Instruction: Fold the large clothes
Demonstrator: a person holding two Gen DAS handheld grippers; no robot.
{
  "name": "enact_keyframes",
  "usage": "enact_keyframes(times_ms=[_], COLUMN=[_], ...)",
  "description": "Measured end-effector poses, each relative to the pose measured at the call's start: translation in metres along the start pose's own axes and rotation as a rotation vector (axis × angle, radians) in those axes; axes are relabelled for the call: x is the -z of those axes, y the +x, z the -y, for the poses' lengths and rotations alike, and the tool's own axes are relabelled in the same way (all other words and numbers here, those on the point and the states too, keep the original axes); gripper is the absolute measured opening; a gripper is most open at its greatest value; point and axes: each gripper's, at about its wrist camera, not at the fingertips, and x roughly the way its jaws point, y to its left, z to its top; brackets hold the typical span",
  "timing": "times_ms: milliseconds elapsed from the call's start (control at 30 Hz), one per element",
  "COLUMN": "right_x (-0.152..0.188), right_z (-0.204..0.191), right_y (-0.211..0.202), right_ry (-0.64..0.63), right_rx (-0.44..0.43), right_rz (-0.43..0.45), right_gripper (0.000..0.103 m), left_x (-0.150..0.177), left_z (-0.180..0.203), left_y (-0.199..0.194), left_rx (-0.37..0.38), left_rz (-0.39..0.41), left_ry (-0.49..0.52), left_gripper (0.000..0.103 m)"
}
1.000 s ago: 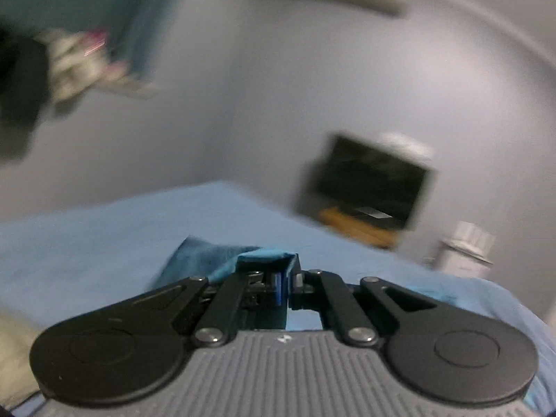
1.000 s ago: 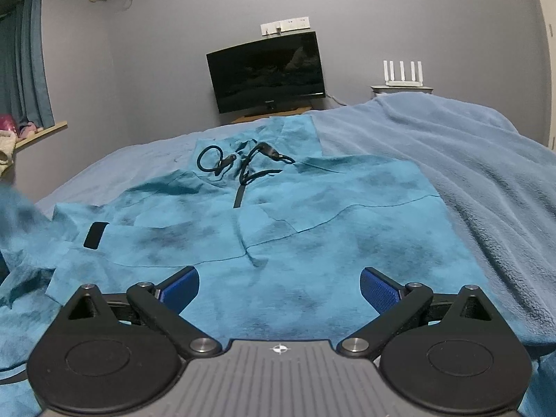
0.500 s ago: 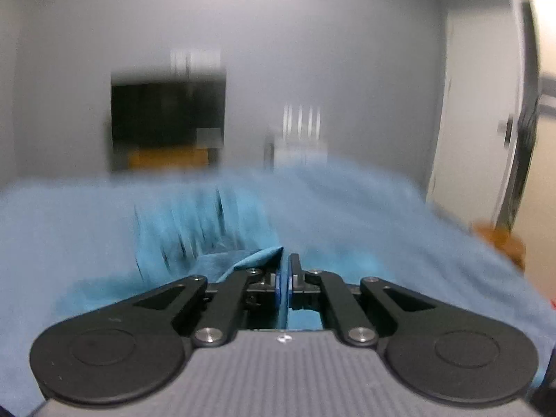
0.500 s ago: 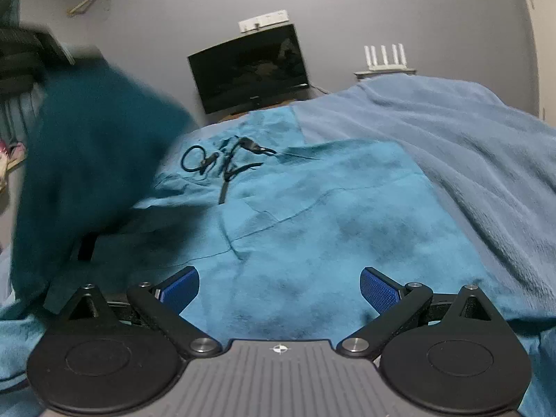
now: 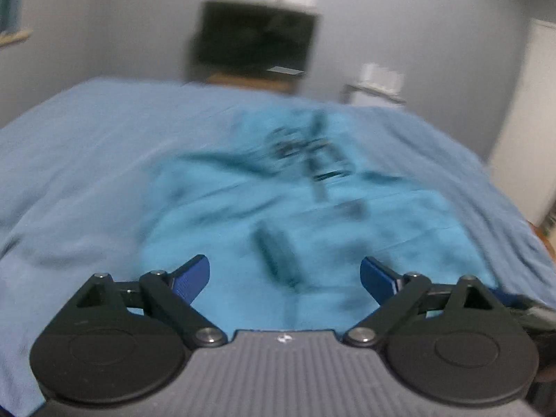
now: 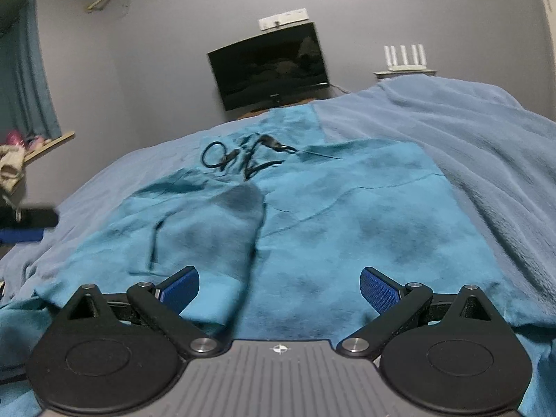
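The teal garment [image 6: 365, 229] lies spread on the bed [image 6: 486, 146] (black drawstrings [image 6: 243, 160] near its far end). The left gripper [image 5: 285, 274] has its jaws opening, nothing between them; the right gripper [image 6: 279, 285] hovers with jaws wide, empty.

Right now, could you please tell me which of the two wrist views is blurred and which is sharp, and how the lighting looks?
Left wrist view: streaky motion blur smears the teal fleece garment and black monitor, while the opening left claw stays crisp. Right wrist view: mostly sharp, black drawstrings legible, only the folded-over sleeve soft. Both: dim, even light, fisheye bending.
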Motion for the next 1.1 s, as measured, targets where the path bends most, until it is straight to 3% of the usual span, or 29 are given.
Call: enact_keyframes(times_ms=[167, 300, 400, 500, 633, 667, 700, 733, 800, 933, 1100], right_x=[-0.001, 0.003, 0.010, 0.023, 0.035, 0.037, 0.038, 0.037, 0.028, -0.003, -0.037], right_z=[-0.019, -0.066, -0.109, -0.140, -0.159, -0.162, -0.162, -0.162, -0.156, -0.121, -0.031], right_y=[-0.008, -0.009, 0.004, 0.029, 0.058, 0.063, 0.066, 0.067, 0.060, 0.024, -0.007], right_ry=[-0.090, -0.327, -0.562, -0.748, -0.836, -0.849, -0.852, -0.843, -0.760, -0.538, -0.126], right_rx=[-0.047, -0.083, -0.067, -0.031, -0.015, -0.003, -0.003, -0.010, -0.014, 0.030, 0.224], right_rz=[0.009, 0.010, -0.007, -0.076, -0.172, -0.179, -0.188, -0.194, -0.162, 0.000, 0.130], right_gripper=[0.100, 0.097, 0.087, 0.068, 0.058, 0.051, 0.039, 0.006, 0.005, 0.004, 0.005], left_x=[0.025, 0.031, 0.033, 0.031, 0.030, 0.030, 0.030, 0.030, 0.029, 0.029, 0.029], left_z=[-0.050, -0.055, -0.054, -0.056, -0.060, -0.061, -0.061, -0.062, -0.063, -0.063, -0.062], left_y=[0.016, 0.021, 0.036, 0.043, 0.046, 0.046, 0.046, 0.046, 0.046, 0.046, 0.049], left_rx=[-0.098, -0.133, -0.138, -0.121, -0.100, -0.097, -0.095, -0.092, -0.089, -0.088, -0.084], left_rz=[-0.060, -0.056, -0.069, -0.068, -0.061, -0.061, -0.060, -0.061, -0.062, -0.064, -0.072], left_ry=[-0.163, -0.135, -0.115, -0.133, -0.155, -0.158, -0.161, -0.163, -0.167, -0.170, -0.166], left_gripper=[0.093, 0.093, 0.093, 0.093, 0.093, 0.093, 0.093, 0.093, 0.093, 0.093, 0.093])
